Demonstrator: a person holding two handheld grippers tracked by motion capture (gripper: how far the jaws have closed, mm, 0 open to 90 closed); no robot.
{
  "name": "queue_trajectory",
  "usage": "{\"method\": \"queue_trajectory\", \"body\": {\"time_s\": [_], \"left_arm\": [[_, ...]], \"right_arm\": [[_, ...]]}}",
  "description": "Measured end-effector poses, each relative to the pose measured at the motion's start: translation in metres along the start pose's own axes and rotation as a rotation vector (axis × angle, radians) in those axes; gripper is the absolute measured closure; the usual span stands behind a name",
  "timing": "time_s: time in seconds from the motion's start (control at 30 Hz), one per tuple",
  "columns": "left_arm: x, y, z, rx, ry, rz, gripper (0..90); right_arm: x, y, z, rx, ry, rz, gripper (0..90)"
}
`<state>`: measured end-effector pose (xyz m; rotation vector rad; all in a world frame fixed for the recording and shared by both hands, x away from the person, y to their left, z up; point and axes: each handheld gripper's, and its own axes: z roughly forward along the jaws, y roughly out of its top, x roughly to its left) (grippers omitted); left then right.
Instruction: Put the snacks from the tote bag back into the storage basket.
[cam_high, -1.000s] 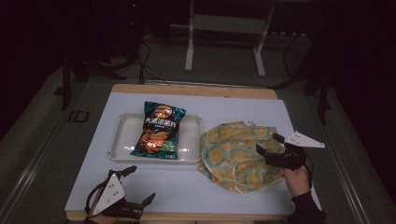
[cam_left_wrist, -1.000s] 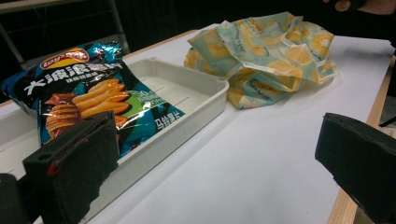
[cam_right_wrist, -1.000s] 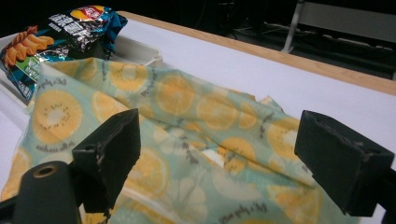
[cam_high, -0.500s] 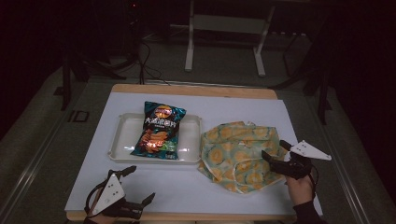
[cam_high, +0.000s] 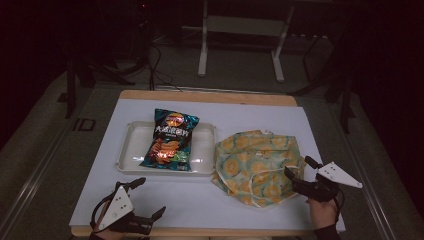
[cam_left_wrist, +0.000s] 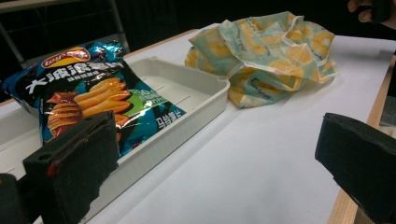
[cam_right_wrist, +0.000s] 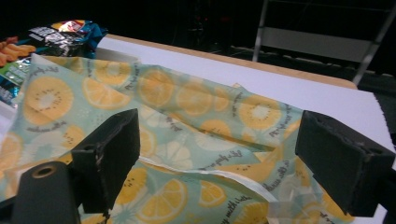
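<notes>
Dimly lit, the room beyond the tabletop (cam_high: 260, 117) is hard to make out.
Right tool (cam_high: 299, 172), jaws wide, sits at 4 o'clock, its tips at the crumpled lemon-print cloth (cam_high: 257, 165). Left tool (cam_high: 145, 197), also wide and empty, rests at 7 o'clock, well apart from the white tray (cam_high: 205, 150) holding a chip bag (cam_high: 170, 139).

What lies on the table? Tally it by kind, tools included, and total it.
Crisp bag: 1
White tray: 1
Fruit-print cloth bag: 1
Handheld tools: 2, left tool and right tool
Total: 5
</notes>
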<state>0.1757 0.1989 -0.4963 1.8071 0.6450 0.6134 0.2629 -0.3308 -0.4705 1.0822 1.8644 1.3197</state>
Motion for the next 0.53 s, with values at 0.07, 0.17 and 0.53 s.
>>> {"method": "queue_trajectory", "body": {"time_s": [0.07, 0.17, 0.53], "left_arm": [[0.0002, 0.0000, 0.0000, -0.001, 0.000, -0.002, 0.2], [0.0005, -0.0003, -0.0003, 0.004, 0.001, 0.000, 0.2], [0.0003, -0.0002, -0.0004, 0.006, 0.002, 0.001, 0.2]], "right_arm": [[-0.0001, -0.0008, 0.0007, -0.003, -0.010, -0.005, 13.9], [-0.0006, -0.0020, 0.0015, -0.003, -0.016, -0.005, 13.9], [-0.0074, -0.0060, 0.0029, -0.006, -0.027, 0.015, 14.0]]}}
